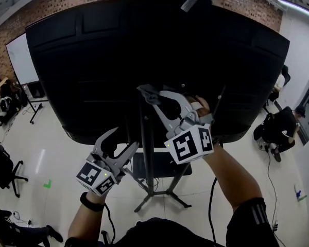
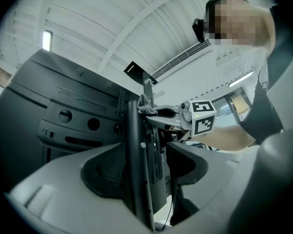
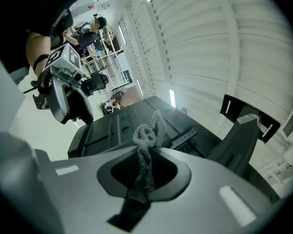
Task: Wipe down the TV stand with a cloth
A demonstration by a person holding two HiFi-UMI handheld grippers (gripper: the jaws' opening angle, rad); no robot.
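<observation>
- The grey cloth [image 3: 146, 135] is pinched fast in the right gripper [image 1: 155, 101] and held against the stand pole [image 1: 146, 153], behind the TV [image 1: 92, 60].
- The left gripper [image 1: 122, 144] is held with jaws apart, the pole between them.
- Wiping is judged under way; a steady stroke down the pole is called for.

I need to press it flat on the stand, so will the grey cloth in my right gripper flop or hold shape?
Probably floppy: the cloth bunches and twists where the right gripper pinches it, its free end curling. Likely light, since one small pinch carries it. Its nubby weave looks grippy, so slipping seems unlikely.
</observation>
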